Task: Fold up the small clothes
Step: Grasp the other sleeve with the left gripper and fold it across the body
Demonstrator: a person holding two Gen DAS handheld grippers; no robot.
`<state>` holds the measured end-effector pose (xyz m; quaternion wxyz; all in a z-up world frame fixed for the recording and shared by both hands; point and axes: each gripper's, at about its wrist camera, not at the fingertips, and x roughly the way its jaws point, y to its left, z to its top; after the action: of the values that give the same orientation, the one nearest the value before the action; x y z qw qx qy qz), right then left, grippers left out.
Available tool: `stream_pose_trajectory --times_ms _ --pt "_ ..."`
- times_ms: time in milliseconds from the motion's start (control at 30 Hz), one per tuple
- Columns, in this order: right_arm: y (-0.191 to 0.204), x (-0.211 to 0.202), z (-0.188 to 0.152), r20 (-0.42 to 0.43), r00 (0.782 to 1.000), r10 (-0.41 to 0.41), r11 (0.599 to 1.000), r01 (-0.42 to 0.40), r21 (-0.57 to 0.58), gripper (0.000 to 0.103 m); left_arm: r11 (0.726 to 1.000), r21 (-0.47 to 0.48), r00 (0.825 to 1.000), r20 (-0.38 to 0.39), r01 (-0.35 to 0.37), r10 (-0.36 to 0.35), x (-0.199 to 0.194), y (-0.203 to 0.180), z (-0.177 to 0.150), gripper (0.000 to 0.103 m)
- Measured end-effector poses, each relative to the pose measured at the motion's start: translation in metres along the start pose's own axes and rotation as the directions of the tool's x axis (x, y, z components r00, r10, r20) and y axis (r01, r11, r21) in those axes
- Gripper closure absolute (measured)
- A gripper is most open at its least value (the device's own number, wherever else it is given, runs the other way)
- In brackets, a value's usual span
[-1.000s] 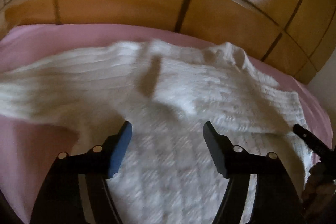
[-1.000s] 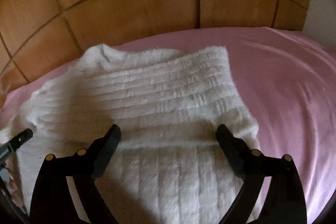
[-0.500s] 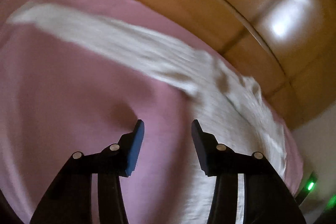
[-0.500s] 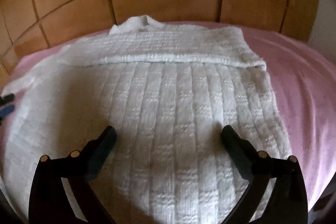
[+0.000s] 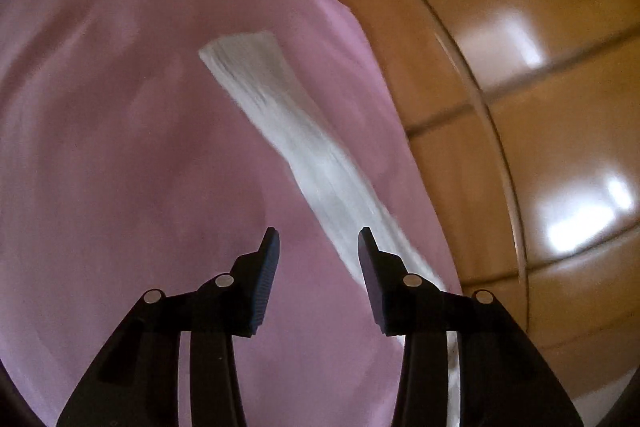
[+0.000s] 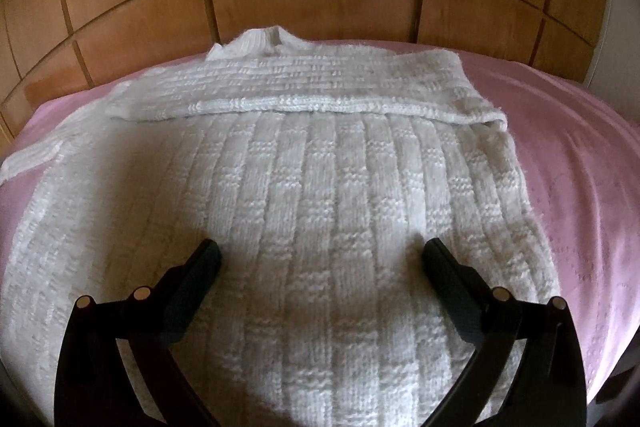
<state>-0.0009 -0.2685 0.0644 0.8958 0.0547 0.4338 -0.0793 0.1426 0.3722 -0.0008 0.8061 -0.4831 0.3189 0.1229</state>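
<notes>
Sweater: white knit, flat on the pink bed, one sleeve stretched sideways.
Left hand-held gripper: jaws just narrowed, half apart, nothing between.
Right hand-held gripper: wide apart, over the sweater, gripping nothing.

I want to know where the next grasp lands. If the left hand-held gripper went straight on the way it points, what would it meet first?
Probably the pink bedsheet: the left hand-held gripper has bare sheet between its open fingers. The white sweater's sleeve lies just right of that line, though blur makes depth unclear.
</notes>
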Motion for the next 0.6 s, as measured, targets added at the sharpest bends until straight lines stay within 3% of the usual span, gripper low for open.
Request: stream_pose_trajectory --times_ms 133,333,433,500,567,600 --pt "0.001 -0.002 -0.002 0.008 1.0 -0.006 1.0 0.006 0.001 0.002 0.994 -0.111 1.0 0.009 -0.005 0.006 0.014 0.018 0.028 0.064" --pt "0.001 -0.001 -0.002 0.011 1.0 -0.014 1.0 0.014 0.002 0.002 0.991 -0.134 0.999 0.03 -0.031 0.035 0.026 0.035 0.051 0.064" --pt "0.001 0.0 -0.001 0.012 1.0 -0.017 1.0 0.017 0.002 0.002 0.994 -0.091 0.997 0.039 -0.062 0.066 0.028 0.027 0.054 0.064" --pt "0.002 0.0 -0.001 0.012 1.0 -0.021 1.0 0.021 0.003 0.002 0.994 -0.052 0.994 0.041 -0.095 0.097 0.032 0.021 0.057 0.075" --pt "0.002 0.0 -0.001 0.012 1.0 -0.023 1.0 0.023 0.003 0.002 0.993 -0.011 0.993 0.029 -0.117 0.118 0.038 0.013 0.059 0.096" --pt "0.002 0.001 0.0 0.012 1.0 -0.023 1.0 0.023 0.003 0.002 0.991 0.01 0.991 0.037 -0.131 0.13 0.038 0.007 0.059 0.096"
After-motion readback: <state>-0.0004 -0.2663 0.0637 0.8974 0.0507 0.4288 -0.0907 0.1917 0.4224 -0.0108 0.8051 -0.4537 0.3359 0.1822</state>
